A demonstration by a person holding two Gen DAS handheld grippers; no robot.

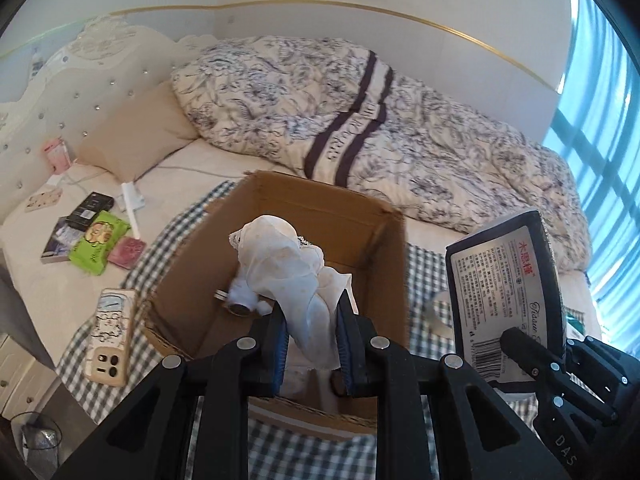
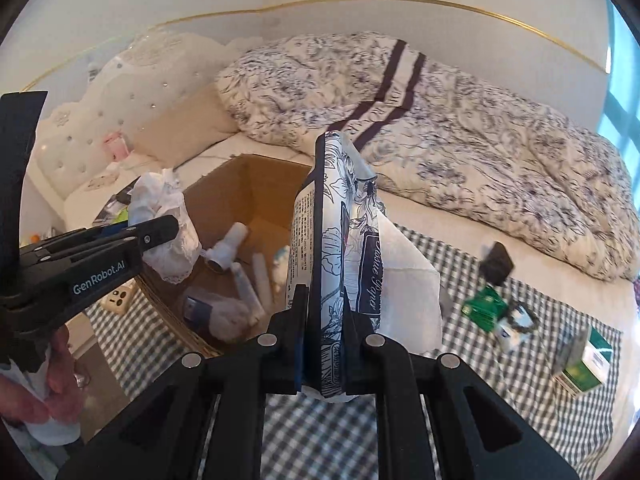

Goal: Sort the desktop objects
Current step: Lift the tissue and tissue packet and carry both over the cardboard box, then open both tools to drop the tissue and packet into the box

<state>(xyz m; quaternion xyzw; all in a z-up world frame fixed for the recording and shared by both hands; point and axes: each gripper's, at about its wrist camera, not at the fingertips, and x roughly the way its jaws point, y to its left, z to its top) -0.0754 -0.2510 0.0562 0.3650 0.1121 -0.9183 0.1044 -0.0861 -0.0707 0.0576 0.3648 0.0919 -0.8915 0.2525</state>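
Note:
My left gripper [image 1: 310, 316] is shut on a crumpled white lace-edged cloth [image 1: 288, 264] and holds it above the open cardboard box [image 1: 360, 216]. The same cloth [image 2: 164, 224] and left gripper [image 2: 160, 236] show at the left of the right wrist view, over the box [image 2: 240, 176]. My right gripper [image 2: 324, 300] is shut on a black-and-white floral tissue pack [image 2: 340, 216], held on edge with a tissue sticking out on its right side. That pack [image 1: 504, 280] appears at the right of the left wrist view. Inside the box lie white tubes [image 2: 256, 280] and small bottles.
The box stands on a checked cloth [image 2: 500, 380] spread over a bed with a floral quilt [image 1: 400, 120]. A phone [image 1: 110, 336] lies left of the box, with a green wipes pack [image 1: 98, 242] and books beyond. Green boxes [image 2: 584, 360] and small items lie at the right.

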